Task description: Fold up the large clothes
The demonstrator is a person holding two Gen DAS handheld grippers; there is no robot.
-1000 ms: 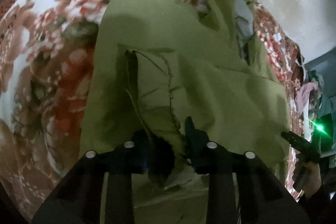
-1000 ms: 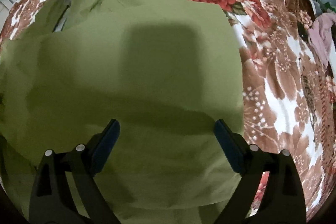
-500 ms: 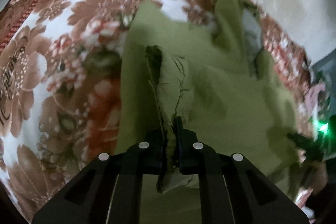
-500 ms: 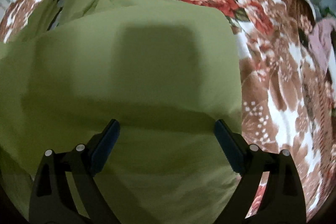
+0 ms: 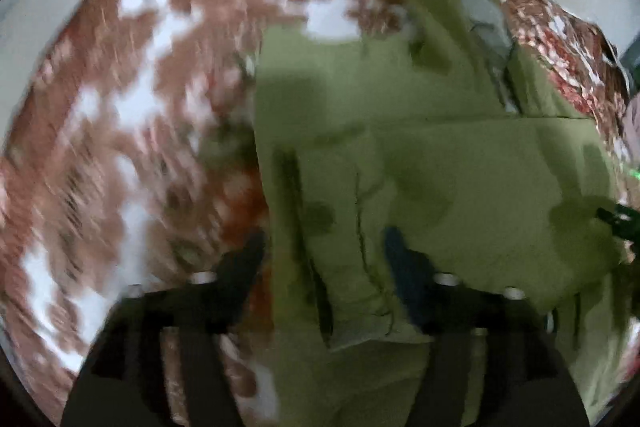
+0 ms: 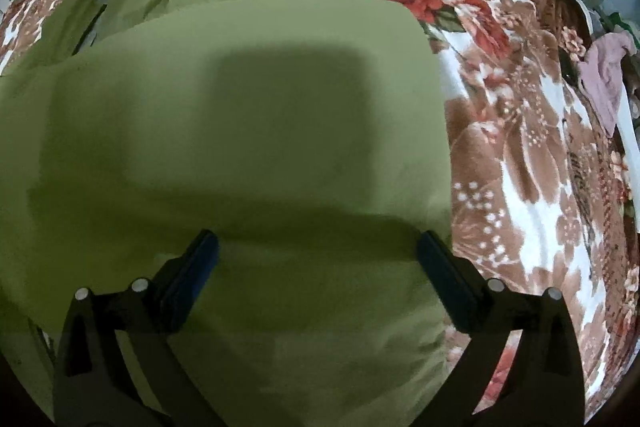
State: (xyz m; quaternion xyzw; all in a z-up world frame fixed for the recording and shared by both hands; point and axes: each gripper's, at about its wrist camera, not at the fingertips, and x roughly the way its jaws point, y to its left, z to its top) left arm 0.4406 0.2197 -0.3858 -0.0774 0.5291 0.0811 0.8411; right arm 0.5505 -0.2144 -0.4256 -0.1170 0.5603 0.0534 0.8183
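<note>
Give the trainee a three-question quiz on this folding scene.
1. True or false: the left gripper is clamped on the green garment.
2. The right gripper is: A) open above the garment, B) shut on it, C) out of view.
3. What lies under the garment?

Key: 1 false, its fingers stand apart with a fold of cloth between them. 2 A. 3 a floral blanket.

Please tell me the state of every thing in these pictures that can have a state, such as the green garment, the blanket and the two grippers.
Green garment: partly folded, lying flat on the blanket, hood end bunched.
Floral blanket: spread out under the garment.
Left hand-held gripper: open, a fold of the garment between its fingers, not clamped.
Right hand-held gripper: open wide above the garment.
Pink cloth: crumpled at the blanket's far edge.
</note>
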